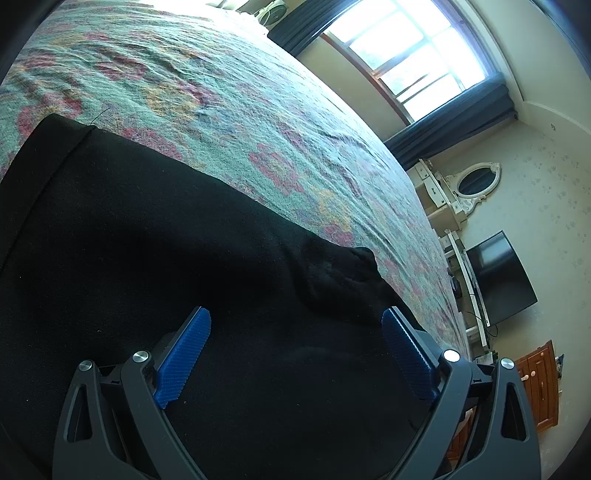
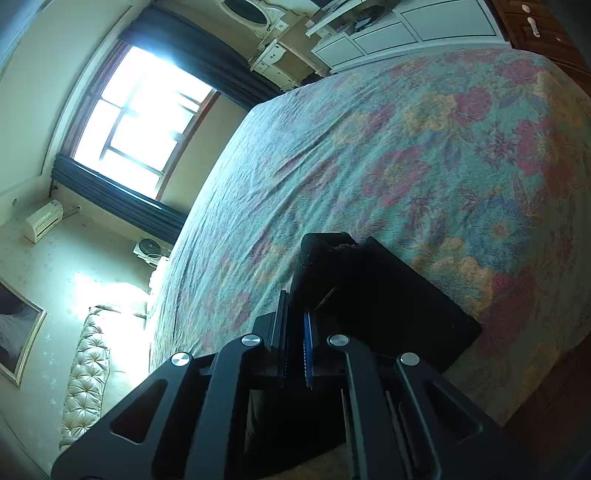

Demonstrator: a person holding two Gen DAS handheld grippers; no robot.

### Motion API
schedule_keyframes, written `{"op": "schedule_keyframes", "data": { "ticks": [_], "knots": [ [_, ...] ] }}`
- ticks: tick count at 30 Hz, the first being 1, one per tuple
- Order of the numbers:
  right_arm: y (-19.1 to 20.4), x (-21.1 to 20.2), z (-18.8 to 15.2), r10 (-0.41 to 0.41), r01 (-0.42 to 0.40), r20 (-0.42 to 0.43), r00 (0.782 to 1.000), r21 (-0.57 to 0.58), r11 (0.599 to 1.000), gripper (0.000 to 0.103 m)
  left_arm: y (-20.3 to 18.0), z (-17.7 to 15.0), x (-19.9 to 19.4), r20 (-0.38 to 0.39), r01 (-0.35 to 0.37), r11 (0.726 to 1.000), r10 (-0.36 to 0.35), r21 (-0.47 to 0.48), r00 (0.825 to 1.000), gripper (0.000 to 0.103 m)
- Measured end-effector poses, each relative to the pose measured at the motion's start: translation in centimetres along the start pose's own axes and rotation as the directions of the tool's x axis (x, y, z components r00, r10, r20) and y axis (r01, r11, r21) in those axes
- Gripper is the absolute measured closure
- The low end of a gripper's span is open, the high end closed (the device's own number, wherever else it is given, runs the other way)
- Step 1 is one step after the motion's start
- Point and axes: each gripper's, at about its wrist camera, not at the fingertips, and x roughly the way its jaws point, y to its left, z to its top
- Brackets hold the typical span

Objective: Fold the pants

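Black pants (image 1: 155, 236) lie spread on the floral bedspread (image 1: 221, 110), filling the lower left of the left wrist view, with a bunched end (image 1: 343, 273) near the bed's edge. My left gripper (image 1: 295, 325) hovers just over the cloth, open, its blue pads (image 1: 184, 354) wide apart with nothing pinched. In the right wrist view my right gripper (image 2: 295, 317) is shut on a raised fold of the pants (image 2: 325, 258). The rest of the pants (image 2: 399, 302) hangs down to the bedspread (image 2: 406, 147) on the right.
The bed's edge curves along the right of the left wrist view, with a television (image 1: 498, 277) and a wooden cabinet (image 1: 539, 387) beyond. A window (image 2: 140, 122) with dark curtains, a white dresser (image 2: 388, 33) and a tufted headboard (image 2: 88, 369) surround the bed.
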Motion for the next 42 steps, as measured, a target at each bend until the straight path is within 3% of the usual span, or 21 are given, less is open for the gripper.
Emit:
{"op": "schedule_keyframes", "data": {
  "ticks": [5, 8, 11, 13, 15, 19, 24, 27, 28, 31, 36, 40, 42],
  "knots": [
    [-3.3, 0.3, -0.6, -0.022, 0.024, -0.025, 0.999, 0.071, 0.997, 0.097, -0.1, 0.0, -1.1, 0.009, 0.019, 0.999, -0.019, -0.033, 1.000, 0.010],
    [-5.1, 0.9, -0.7, -0.058, 0.061, -0.035, 0.998, 0.098, 0.993, 0.097, -1.9, -0.6, -1.9, 0.021, 0.017, 0.999, -0.017, 0.037, 1.000, 0.010],
    [-7.0, 2.1, -1.1, -0.071, 0.079, -0.066, 0.995, 0.134, 0.988, 0.095, -5.9, -2.4, -2.3, 0.001, 0.086, 0.988, -0.086, 0.132, 0.996, 0.010],
    [-7.8, 2.4, -1.7, -0.049, 0.061, -0.069, 0.996, 0.184, 0.981, 0.091, -8.6, -4.3, -1.9, -0.057, 0.182, 0.972, -0.176, 0.147, 0.983, 0.010],
    [-8.3, 2.4, -1.8, -0.034, 0.048, -0.072, 0.997, 0.209, 0.977, 0.090, -11.1, -6.6, -0.8, -0.134, 0.271, 0.956, -0.256, 0.110, 0.957, 0.010],
    [-8.0, 2.5, -1.9, -0.035, 0.048, -0.075, 0.997, 0.183, 0.982, 0.082, -14.9, -11.5, 3.6, -0.302, 0.389, 0.921, -0.381, -0.036, 0.874, 0.010],
    [-7.6, 2.6, -2.0, -0.024, 0.036, -0.072, 0.997, 0.175, 0.984, 0.075, -19.0, -16.5, 9.4, -0.424, 0.429, 0.887, -0.460, -0.172, 0.780, 0.010],
    [-7.8, 2.6, -2.1, -0.008, 0.021, -0.070, 0.998, 0.186, 0.982, 0.075, -20.6, -18.7, 11.7, -0.459, 0.428, 0.866, -0.501, -0.260, 0.734, 0.010],
    [-8.0, 2.6, -2.0, -0.001, 0.014, -0.071, 0.997, 0.190, 0.982, 0.075, -20.9, -19.2, 12.3, -0.464, 0.422, 0.861, -0.509, -0.285, 0.725, 0.010],
    [-8.5, 2.6, -2.2, 0.015, -0.001, -0.073, 0.997, 0.192, 0.981, 0.075, -21.2, -20.1, 13.5, -0.458, 0.409, 0.855, -0.516, -0.318, 0.724, 0.010],
    [-9.0, 2.4, -2.2, 0.032, -0.017, -0.073, 0.997, 0.201, 0.979, 0.074, -20.8, -20.2, 14.9, -0.441, 0.363, 0.872, -0.481, -0.329, 0.758, 0.010],
    [-9.4, 2.3, -2.4, 0.037, -0.022, -0.069, 0.997, 0.204, 0.979, 0.074, -20.7, -20.3, 15.0, -0.429, 0.345, 0.873, -0.473, -0.344, 0.769, 0.010],
    [-9.5, 2.3, -2.4, 0.040, -0.025, -0.068, 0.997, 0.208, 0.978, 0.074, -20.8, -20.4, 14.6, -0.427, 0.342, 0.867, -0.481, -0.363, 0.766, 0.010]
  ]
}}
